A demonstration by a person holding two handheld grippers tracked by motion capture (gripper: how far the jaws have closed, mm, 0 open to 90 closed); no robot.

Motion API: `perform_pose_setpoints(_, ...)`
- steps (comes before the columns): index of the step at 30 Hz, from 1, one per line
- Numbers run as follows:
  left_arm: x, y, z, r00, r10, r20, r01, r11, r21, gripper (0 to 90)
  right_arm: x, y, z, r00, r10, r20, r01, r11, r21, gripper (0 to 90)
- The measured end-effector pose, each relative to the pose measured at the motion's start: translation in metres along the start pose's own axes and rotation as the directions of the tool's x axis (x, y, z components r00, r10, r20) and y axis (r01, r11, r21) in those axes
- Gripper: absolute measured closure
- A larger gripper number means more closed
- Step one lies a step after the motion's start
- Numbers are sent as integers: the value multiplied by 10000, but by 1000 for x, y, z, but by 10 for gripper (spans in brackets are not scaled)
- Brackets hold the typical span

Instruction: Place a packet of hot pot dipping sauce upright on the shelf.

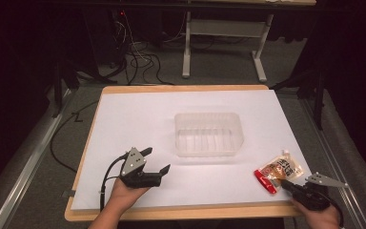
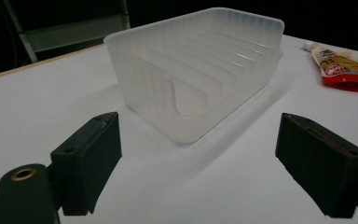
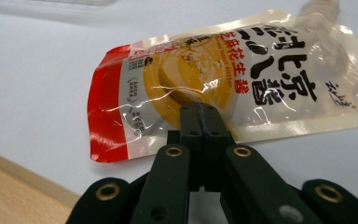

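High view first: on the left my left gripper (image 1: 154,161) sits low on the matte white sheet (image 1: 138,114), its blocky black jaws spread wide with nothing between them. At centre stands the translucent ribbed plastic bin (image 1: 208,134), rectangular with rounded corners. Over at the right edge, my right gripper (image 1: 282,182) has its jaws pressed together, pinching the near edge of the glossy, crinkled sauce pouch (image 1: 277,171), which lies flat on the sheet.

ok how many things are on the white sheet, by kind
clear tray: 1
sauce pouch: 1
total: 2
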State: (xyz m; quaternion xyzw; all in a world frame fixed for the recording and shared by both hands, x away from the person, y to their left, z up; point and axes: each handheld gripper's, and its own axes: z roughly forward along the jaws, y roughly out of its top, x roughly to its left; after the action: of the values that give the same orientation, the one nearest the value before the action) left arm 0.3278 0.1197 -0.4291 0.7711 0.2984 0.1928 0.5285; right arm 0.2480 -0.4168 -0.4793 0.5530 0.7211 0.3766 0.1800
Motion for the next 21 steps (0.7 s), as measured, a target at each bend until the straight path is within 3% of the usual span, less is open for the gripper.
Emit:
perform_pose_setpoints(11, 8, -11, -29, 9977, -185, -652, 193, 9997, 114, 148, 15, 26, 30, 9957, -848, -370, 853, 9963, 112, 900)
perform_pose_setpoints(15, 12, -15, -36, 9961, -301, -835, 313, 9994, 141, 147, 20, 36, 26, 9948, -928, -413, 907, 9946, -509, 827)
perform_pose_setpoints(18, 13, -16, -37, 9954, -357, -887, 373, 9992, 167, 144, 19, 42, 23, 9967, -732, -347, 694, 9926, -991, 737)
perform_pose_setpoints(21, 13, -18, -37, 9955, -376, -869, 399, 9989, 246, 142, 10, 44, 20, 9998, -152, -142, 130, 9901, -1401, 631)
